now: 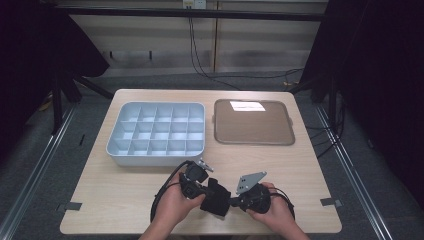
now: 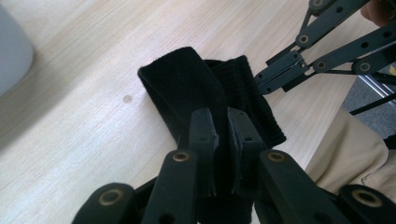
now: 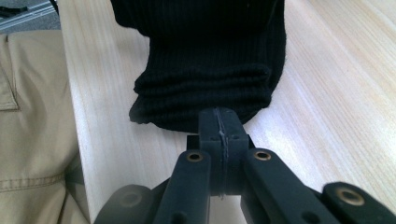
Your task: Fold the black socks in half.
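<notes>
On the wooden table (image 1: 125,200), a grey divided box (image 1: 157,132) sits far left and a brown tray (image 1: 253,122) far right. At the near edge, the left gripper (image 2: 223,140) pinches a black sock (image 1: 215,196) between narrow jaws. The right gripper (image 3: 219,130), jaws pressed together, touches the sock's other end.

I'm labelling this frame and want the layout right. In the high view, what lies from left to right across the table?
Front row: left gripper → black knitted sock → right gripper. Behind them: pale grey plastic organiser box with many compartments → flat brown tray with rounded corners.
</notes>
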### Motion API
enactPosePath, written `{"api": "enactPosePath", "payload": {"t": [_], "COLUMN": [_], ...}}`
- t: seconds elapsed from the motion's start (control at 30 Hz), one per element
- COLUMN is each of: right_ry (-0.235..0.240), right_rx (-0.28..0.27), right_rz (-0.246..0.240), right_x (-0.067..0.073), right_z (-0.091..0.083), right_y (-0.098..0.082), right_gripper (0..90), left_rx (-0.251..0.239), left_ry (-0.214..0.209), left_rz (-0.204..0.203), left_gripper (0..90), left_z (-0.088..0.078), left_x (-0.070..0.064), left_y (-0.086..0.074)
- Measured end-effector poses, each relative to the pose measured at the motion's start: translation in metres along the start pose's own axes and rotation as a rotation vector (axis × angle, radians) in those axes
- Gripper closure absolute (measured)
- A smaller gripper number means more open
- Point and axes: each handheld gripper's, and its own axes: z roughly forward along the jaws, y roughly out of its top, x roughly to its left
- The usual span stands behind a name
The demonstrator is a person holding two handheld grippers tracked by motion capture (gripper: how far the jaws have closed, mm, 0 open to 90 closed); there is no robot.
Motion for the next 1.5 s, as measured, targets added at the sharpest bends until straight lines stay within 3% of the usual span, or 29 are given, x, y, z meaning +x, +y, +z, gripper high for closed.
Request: {"api": "enactPosePath", "payload": {"t": [0.73,1.13,1.5], "right_ry": [-0.003,-0.009,-0.011], "right_rx": [-0.003,0.006,0.005], "right_rz": [-0.010,-0.018,-0.014], "right_x": [0.003,0.002,0.002], "right_z": [0.007,0.008,0.008], "right_y": [0.006,0.006,0.006], "right_gripper": [90.0,90.0,89.9], "left_rx": [0.059,0.050,0.020], "left_ry": [0.000,-0.001,-0.038], "left_rz": [0.050,0.032,0.008], "left_gripper": [79.8,77.1,68.7], "left_z": [0.021,0.025,0.017], "left_x": [-0.010,-0.010,-0.008], "left_y": [0.005,0.004,0.005]}}
